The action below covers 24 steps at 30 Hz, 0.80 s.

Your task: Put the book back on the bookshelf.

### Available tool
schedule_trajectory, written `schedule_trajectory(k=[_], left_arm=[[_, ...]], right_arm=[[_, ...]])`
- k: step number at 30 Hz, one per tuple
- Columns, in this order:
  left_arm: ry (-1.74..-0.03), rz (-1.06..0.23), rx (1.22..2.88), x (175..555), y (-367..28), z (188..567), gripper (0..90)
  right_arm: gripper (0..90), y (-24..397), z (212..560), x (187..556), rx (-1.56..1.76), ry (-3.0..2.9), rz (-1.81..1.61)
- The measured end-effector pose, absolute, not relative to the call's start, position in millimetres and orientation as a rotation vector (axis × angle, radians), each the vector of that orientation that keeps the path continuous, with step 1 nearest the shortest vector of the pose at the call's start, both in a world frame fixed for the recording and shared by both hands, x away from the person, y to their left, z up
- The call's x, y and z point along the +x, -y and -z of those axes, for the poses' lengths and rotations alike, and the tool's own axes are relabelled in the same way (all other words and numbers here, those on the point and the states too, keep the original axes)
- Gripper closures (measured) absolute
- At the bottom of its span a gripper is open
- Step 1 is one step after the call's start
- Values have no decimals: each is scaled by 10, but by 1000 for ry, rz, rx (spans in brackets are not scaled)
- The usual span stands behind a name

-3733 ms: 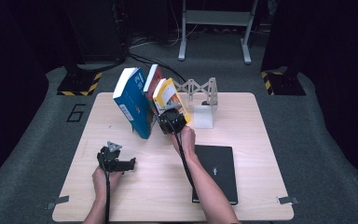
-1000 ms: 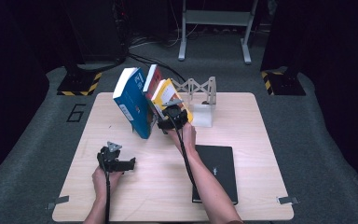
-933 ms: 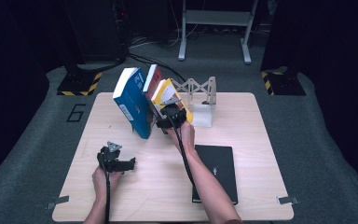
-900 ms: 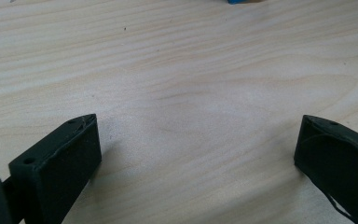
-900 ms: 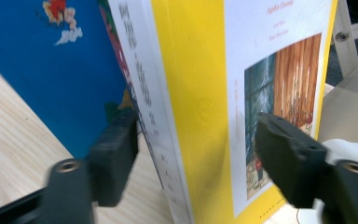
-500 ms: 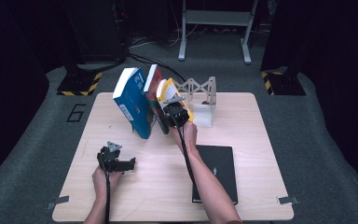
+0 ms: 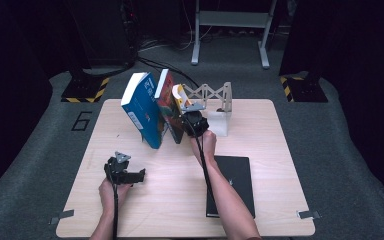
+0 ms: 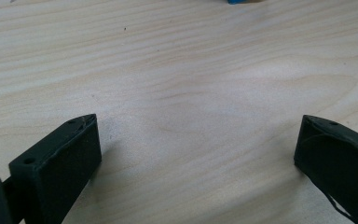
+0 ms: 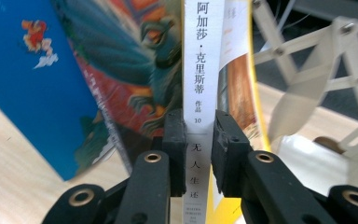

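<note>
Three books lean together at the table's back: a blue book (image 7: 142, 107), a red book (image 7: 169, 107) with bird art, and a thin book with a white spine and yellow cover (image 7: 179, 93). My right gripper (image 7: 192, 117) is at that thin book. In the right gripper view its jaws have just been closing, and both pads press the white spine (image 9: 203, 70) at the right gripper (image 9: 199, 140). The blue book (image 9: 37, 84) and the red book (image 9: 130, 70) lean to its left. My left gripper (image 7: 132, 176) rests open on the table, with bare wood between its jaws at the left gripper (image 8: 198, 140).
A white folding rack (image 7: 212, 95) stands just right of the books, close beside the held book in the right gripper view (image 9: 317, 70). A black notebook (image 7: 232, 182) lies flat at the front right of the wooden table (image 7: 280, 150).
My right gripper has shifted slightly toward the thin book and its jaws have closed onto the spine. The left hand has stayed in place.
</note>
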<state>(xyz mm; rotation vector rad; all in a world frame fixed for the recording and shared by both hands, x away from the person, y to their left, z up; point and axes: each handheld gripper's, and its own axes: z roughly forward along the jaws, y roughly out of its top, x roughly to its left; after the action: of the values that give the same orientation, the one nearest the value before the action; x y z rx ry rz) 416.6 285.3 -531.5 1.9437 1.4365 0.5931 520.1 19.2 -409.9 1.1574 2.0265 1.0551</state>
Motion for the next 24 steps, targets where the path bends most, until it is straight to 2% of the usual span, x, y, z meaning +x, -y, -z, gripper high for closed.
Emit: schedule_trajectory(k=[8,18,24], left_arm=[[-1428,-592,1967,4163,-2864,5307,4],[-1426,-593,1967,4162,-2863,5307,6],[-1426,-592,1970,4162,-2865,5306,7]], right_arm=[[774,-103,4031,5143,1112,-1913,-1126],[763,-81,4069,5137,1200,-2091,-1077],[682,-115,3987,5245,1258,-2148,-1061]])
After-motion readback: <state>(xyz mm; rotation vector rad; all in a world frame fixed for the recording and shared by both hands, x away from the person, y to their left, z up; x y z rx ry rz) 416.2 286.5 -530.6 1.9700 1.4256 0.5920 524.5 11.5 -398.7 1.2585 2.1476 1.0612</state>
